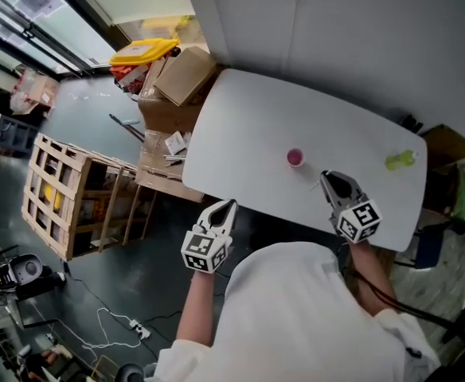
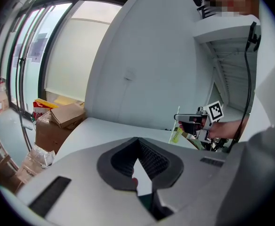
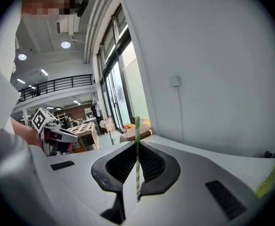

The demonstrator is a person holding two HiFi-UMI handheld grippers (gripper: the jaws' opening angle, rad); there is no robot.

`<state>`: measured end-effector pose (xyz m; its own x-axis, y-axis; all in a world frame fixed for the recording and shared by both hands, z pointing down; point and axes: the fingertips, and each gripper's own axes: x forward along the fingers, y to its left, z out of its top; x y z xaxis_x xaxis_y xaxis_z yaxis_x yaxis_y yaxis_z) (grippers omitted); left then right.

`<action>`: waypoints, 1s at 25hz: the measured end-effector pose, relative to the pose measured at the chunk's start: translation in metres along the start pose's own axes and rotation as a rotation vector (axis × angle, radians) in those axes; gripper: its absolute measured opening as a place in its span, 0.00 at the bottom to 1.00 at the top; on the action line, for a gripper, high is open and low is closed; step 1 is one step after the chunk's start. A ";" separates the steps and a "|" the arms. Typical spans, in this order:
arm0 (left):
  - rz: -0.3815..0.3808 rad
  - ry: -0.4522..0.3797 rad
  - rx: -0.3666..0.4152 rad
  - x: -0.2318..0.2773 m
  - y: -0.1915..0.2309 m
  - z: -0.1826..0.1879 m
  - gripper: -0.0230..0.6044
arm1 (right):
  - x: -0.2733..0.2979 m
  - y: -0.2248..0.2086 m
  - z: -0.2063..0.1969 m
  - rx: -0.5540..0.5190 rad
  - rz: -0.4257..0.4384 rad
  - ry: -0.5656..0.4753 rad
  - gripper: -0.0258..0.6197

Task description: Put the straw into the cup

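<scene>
right gripper [image 1: 336, 183] pinches green-white striped straw [image 3: 137, 159] | left gripper [image 1: 229, 207] pressed together | small pink cup [image 1: 295, 157] on white worktop [image 1: 240, 142]

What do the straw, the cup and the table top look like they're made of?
The straw, held in the right claw, looks like paper: matte, with green and white stripes. The cup is small, pink and smooth-looking, probably plastic, though it is too small to be sure. The table top is white, smooth and evenly coloured, likely laminate or painted board.
</scene>
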<state>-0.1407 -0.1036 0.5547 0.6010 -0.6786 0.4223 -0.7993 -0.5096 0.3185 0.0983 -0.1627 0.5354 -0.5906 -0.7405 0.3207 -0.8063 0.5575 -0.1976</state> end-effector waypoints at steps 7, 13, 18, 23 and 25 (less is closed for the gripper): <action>0.028 0.033 -0.018 0.032 0.005 0.002 0.04 | 0.042 -0.028 -0.009 0.000 0.045 0.042 0.11; 0.045 0.054 -0.031 0.062 0.001 0.006 0.04 | 0.072 -0.053 -0.018 -0.009 0.093 0.070 0.11; 0.057 0.072 -0.045 0.078 -0.003 0.005 0.04 | 0.089 -0.066 -0.027 0.002 0.127 0.091 0.11; 0.070 0.083 -0.059 0.086 -0.005 0.005 0.04 | 0.103 -0.071 -0.035 0.013 0.147 0.106 0.11; 0.074 0.090 -0.061 0.089 -0.006 0.004 0.04 | 0.108 -0.073 -0.039 0.018 0.154 0.112 0.11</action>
<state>-0.0831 -0.1631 0.5867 0.5398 -0.6620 0.5200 -0.8418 -0.4246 0.3334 0.0942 -0.2690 0.6203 -0.7010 -0.5998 0.3859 -0.7074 0.6537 -0.2689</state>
